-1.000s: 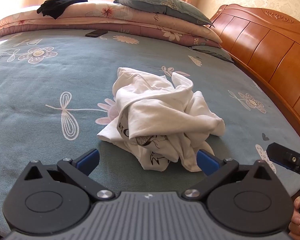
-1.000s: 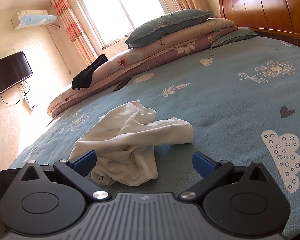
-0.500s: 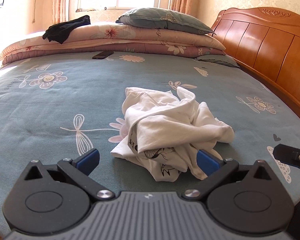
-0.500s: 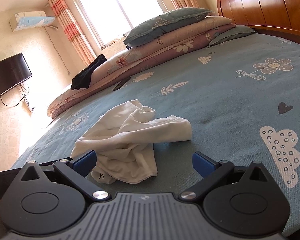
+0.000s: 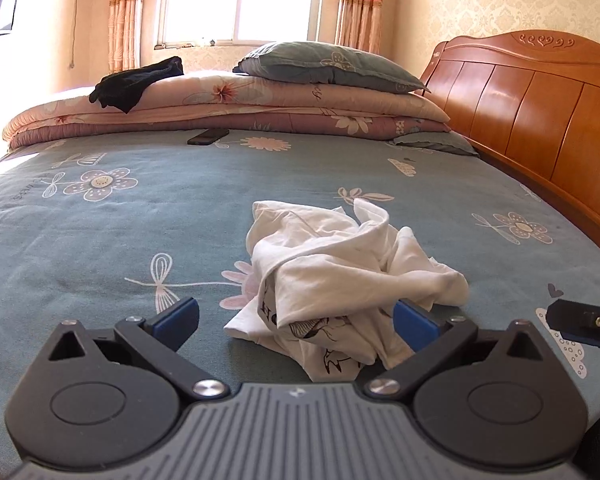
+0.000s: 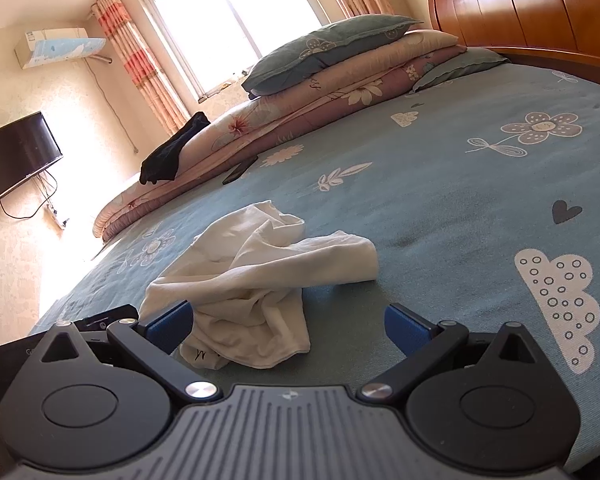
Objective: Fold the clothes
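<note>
With both the left gripper [image 5: 296, 318] and right gripper [image 6: 286, 322] spread wide and empty, each should pinch a separate edge of the crumpled white cotton T-shirt [image 5: 340, 272] to spread it flat on the teal flower-printed bed [image 5: 100, 240].

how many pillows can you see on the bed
2. One pillow lies on top of the folded quilts; a second pillow lies flat beside the headboard. More could be hidden behind the quilts.

Home bedroom, wooden-headboard bed [image 5: 540, 120], stacked quilts [image 5: 260, 108], curtained window [image 6: 228, 12], wall television [image 6: 16, 156]
</note>
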Tool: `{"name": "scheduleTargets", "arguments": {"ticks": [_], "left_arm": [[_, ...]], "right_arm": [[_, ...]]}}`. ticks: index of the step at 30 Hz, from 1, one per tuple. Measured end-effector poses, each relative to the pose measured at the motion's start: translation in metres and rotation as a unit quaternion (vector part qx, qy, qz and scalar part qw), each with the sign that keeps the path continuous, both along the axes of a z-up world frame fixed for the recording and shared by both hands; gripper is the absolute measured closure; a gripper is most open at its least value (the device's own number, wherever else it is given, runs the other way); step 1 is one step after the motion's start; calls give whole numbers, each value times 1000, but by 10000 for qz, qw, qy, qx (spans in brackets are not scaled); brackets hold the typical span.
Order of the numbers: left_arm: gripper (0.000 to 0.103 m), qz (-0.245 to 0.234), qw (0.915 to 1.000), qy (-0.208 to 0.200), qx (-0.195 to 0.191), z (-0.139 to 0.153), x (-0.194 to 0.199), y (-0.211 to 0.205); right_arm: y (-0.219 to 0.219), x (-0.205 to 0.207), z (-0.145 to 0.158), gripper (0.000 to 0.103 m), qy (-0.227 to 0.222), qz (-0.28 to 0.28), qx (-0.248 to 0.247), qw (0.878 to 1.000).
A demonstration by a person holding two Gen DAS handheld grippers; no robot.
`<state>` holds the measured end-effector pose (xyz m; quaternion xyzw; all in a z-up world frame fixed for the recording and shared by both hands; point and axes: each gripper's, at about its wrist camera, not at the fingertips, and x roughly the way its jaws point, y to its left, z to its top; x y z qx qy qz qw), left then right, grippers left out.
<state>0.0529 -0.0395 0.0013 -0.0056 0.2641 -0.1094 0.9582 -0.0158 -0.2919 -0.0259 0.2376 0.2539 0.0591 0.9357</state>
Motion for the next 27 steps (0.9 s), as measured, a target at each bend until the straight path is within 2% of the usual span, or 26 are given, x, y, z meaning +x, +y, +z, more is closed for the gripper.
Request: {"name": "scheduleTargets", "arguments": {"ticks": [3,7,9,15,20,21,22,24,26,27], "left_arm": [[0,-378,9984,-126,389,9,8,-11],[0,-743,9905,-491,1049,20,24,-32],[1,-956,9856,-464,1314,23,38,-45],[1,-1332,9701,33,2027,13,82,-81],[25,-1593,9508,75,2656,1,89,-99],[41,-1611,9483,111,2731,0,91,-101],[52,-1644,9469,170,2759,0,92,-102],[62,-1770,9458,308,2707,1,94,-103],[62,-1848,9425,356,2762,1,96,-106],[62,-1890,9382,315,2883,1,97,-108]], "right_arm": [[-4,0,-3,0,16,-34,58,10000],[-11,2,-8,0,49,-78,145,9999],[-14,2,-10,0,66,-97,173,9998],[-25,3,-18,0,105,-165,240,9995],[-33,5,-26,0,191,-232,288,9991],[-35,6,-28,0,216,-232,306,9990],[-35,7,-29,0,238,-221,309,9990],[-35,9,-32,0,276,-179,287,9990],[-34,12,-35,0,313,-136,266,9991],[-34,12,-36,0,318,-117,241,9991]]}}
